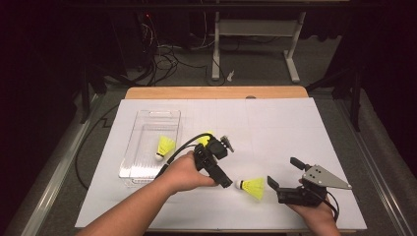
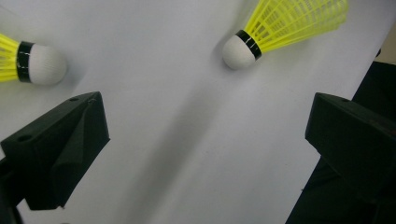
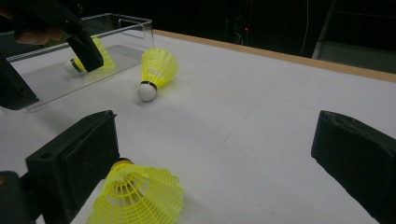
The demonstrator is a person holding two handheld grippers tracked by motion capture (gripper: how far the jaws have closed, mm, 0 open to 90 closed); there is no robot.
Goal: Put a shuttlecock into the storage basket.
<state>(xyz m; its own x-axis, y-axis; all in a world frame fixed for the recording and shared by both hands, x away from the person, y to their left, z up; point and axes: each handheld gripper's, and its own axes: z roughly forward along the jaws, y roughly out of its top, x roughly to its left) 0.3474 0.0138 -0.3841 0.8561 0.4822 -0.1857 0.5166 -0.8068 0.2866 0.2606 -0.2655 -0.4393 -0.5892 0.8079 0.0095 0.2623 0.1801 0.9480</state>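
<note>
While claws gape, three shuttlecocks [image 1: 254, 188], one bin [image 1: 147, 118]

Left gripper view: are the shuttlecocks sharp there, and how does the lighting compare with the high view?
Left gripper view: both shuttlecocks look soft, each throwing a faint shadow on the white sheet. High view: the sheet is bright, the surroundings nearly black.

Over the white bench [image 2: 187, 154], the left tool [image 2: 205, 135] has its two black jaws spread wide and empty, with one yellow shuttlecock [image 2: 32, 63] just beyond its left jaw and another shuttlecock [image 2: 285, 28] ahead toward its right jaw, cork end nearest.
</note>
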